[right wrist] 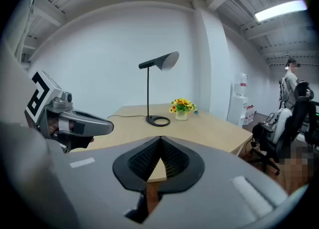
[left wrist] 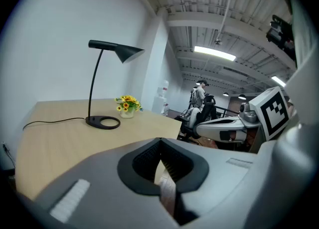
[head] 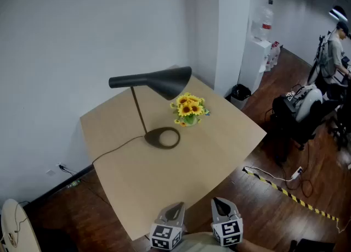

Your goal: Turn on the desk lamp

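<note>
Pale wood forms the table (head: 219,135), and both grippers hang at its near edge, side by side and clear of everything on it. The left gripper (head: 174,210) has its jaws pressed together at the tips with nothing between them. The right gripper (head: 221,207) is the same, its ribbed pads meeting in a point and gripping nothing.

The black desk lamp (head: 156,83) stands well beyond both sets of jaws, near the middle of the table. From the left gripper it sits ahead and off to the left of the jaw tips. From the right gripper it rises almost straight ahead, just left of the tips. Its ring-shaped base (head: 163,137) lies flat on the wood, a thin stem leans up from it, and the cone shade points away to the right. A dark cord (head: 118,147) runs from the base to the table's left edge.

A small pot of sunflowers (head: 189,108) stands just beyond the base, under the shade. Far right of the jaws, a person (head: 333,53) stands past an office chair (head: 307,111).
</note>
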`<action>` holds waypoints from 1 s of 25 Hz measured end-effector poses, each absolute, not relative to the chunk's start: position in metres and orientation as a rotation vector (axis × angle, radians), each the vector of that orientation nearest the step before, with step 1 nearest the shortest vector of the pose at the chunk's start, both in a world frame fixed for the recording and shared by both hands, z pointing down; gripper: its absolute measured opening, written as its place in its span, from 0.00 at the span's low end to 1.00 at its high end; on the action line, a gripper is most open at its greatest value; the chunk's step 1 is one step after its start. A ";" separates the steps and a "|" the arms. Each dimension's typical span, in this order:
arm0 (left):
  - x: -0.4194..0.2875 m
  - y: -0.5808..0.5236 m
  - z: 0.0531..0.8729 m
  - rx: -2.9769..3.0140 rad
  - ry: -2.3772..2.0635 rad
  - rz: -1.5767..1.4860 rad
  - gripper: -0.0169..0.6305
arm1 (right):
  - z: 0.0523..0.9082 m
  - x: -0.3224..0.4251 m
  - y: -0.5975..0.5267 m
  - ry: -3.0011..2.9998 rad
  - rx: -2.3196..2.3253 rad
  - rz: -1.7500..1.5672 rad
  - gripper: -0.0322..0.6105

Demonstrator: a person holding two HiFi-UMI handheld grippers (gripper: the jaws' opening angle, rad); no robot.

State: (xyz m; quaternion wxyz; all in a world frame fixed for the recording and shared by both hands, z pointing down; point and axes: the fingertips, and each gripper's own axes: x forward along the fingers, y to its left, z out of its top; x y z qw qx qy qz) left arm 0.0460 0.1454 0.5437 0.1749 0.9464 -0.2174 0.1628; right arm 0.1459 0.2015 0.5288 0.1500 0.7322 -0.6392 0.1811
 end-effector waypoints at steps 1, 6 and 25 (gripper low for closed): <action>0.039 0.137 0.544 2.685 -0.608 0.454 0.03 | 0.529 0.139 0.192 -1.830 2.103 0.516 0.05; 0.005 0.093 0.550 2.674 -0.618 0.430 0.02 | 0.527 0.106 0.141 -1.838 2.059 0.495 0.05; -0.103 -0.022 0.582 2.250 -1.218 0.374 0.03 | 0.569 0.034 -0.050 -2.162 1.545 0.458 0.05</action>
